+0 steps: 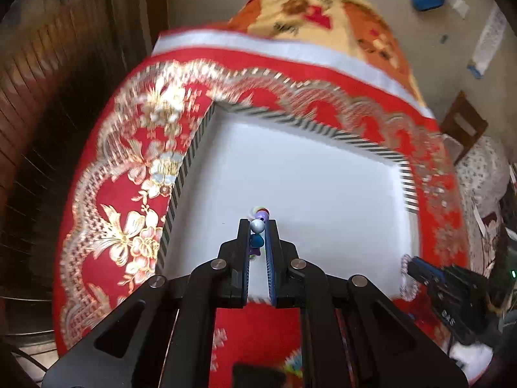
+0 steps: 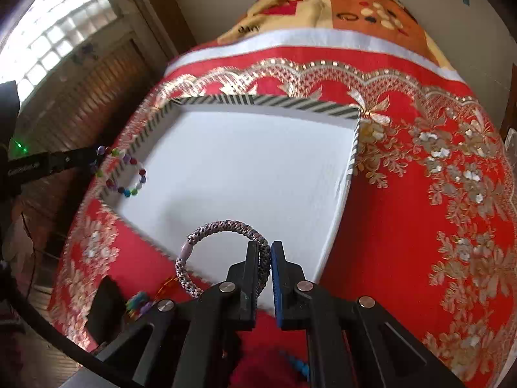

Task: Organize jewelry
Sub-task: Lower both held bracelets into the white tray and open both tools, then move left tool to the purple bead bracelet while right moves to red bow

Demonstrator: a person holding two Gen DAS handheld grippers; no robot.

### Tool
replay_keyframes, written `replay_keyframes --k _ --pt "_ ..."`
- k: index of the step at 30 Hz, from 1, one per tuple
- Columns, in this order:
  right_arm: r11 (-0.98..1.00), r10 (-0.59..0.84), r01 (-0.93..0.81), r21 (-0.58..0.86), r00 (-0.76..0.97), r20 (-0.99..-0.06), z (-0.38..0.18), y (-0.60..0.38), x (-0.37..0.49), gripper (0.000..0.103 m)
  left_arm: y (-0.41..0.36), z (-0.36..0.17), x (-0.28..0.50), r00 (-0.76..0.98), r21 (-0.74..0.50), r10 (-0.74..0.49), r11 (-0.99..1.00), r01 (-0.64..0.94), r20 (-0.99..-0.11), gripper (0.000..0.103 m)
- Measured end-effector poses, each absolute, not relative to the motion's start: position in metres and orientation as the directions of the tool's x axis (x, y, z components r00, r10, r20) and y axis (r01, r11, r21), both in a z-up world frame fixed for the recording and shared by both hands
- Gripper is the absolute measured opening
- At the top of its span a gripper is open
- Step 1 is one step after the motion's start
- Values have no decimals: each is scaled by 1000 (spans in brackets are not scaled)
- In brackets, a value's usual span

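Beads fill the gap between the fingers in the left wrist view: the left gripper (image 1: 257, 226) is pinched on one beaded bracelet (image 1: 257, 228), of which about four beads show in a line, a white one, a blue one, a lilac one and a striped one at the tip. The bracelet hangs above one white tray (image 1: 323, 174) with a black-and-white striped rim. The tray lies on a red tablecloth (image 1: 106, 194) patterned with gold flowers. At the lower right edge of the tray the right gripper (image 1: 407, 266) enters, blurred, with a loop of braided hair tie (image 1: 403, 274) at its tip. Behind the table lies one patterned blanket (image 1: 323, 9).

In the right wrist view the right gripper (image 2: 265, 252) is closed on one braided hair tie (image 2: 223, 228), grey and lilac, with a single lilac bead on it. The loop arcs up and to the left of the fingers, above the near corner of the white tray (image 2: 245, 168). At the far left corner of the tray the left gripper (image 2: 97, 155) holds the beaded bracelet (image 2: 129, 174), here seen as a full ring of many coloured beads hanging over the striped rim. The tray's white floor is otherwise bare. On the red tablecloth (image 2: 404, 226) near the lower left lie a few more coloured trinkets (image 2: 142, 300), too blurred to count, beside one dark box (image 2: 106, 307).
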State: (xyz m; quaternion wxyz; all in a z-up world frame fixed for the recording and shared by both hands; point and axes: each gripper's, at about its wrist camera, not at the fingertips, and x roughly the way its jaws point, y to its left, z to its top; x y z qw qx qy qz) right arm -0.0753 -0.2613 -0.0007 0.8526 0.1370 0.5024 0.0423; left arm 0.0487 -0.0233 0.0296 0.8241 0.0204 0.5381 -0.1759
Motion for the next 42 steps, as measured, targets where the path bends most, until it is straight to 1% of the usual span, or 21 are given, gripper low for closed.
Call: replay_keyframes --k 4,9,12,19,20,21,22,23,24,25,27,28,31,34,38,40,42 --pt "965 180 85 247 468 -865 -21 -258 -64 7 -10 -6 66 305 -134 -214 955 264 -928 7" --pt "979 138 77 188 426 -894 -37 -254 -65 7 2 -32 62 254 -97 -167 959 266 -953 8" --pt "984 127 62 167 417 -900 -37 -255 -69 7 9 -42 56 221 -122 -180 960 252 -958 8" --pt "991 107 38 131 374 -921 -39 -261 -77 7 13 -42 26 214 -137 -197 954 267 -957 10" --pt "989 114 44 140 370 -922 -39 -262 -78 7 15 -42 22 211 -149 -207 954 262 -955 13" --pt "987 120 51 149 370 -921 -39 -264 -79 7 17 -42 18 215 -162 -219 953 257 -952 20" --pt "986 125 59 159 375 -919 -38 -265 -80 7 17 -40 15 227 -166 -226 953 254 -947 24" --pt "982 132 77 175 387 -913 -38 -268 -82 7 19 -38 12 247 -168 -231 953 251 -941 33" --pt "978 139 89 188 394 -909 -37 -269 -82 11 21 -34 8 270 -170 -234 956 240 -934 39" --pt "972 156 100 213 405 -901 -36 -270 -84 15 24 -29 6 290 -173 -237 958 229 -927 41" --pt "955 200 111 274 438 -876 -31 -271 -86 36 24 -18 -4 347 -154 -219 966 206 -912 45" --pt "951 213 108 290 454 -865 -28 -269 -87 38 23 -10 -8 370 -133 -200 971 199 -907 45" --pt "956 210 83 281 476 -854 -18 -259 -87 38 23 6 -23 431 -70 -153 977 202 -889 45" --pt "951 228 69 302 504 -833 -4 -255 -96 38 23 17 -37 462 -50 -146 976 213 -875 45" --pt "959 206 57 279 538 -818 16 -250 -119 42 19 26 -48 484 -24 -119 980 199 -867 45" --pt "962 200 47 269 549 -811 24 -247 -130 42 15 28 -56 494 8 -91 981 194 -865 45" --pt "965 191 44 260 561 -805 31 -246 -140 43 15 29 -64 496 12 -89 981 196 -864 45"
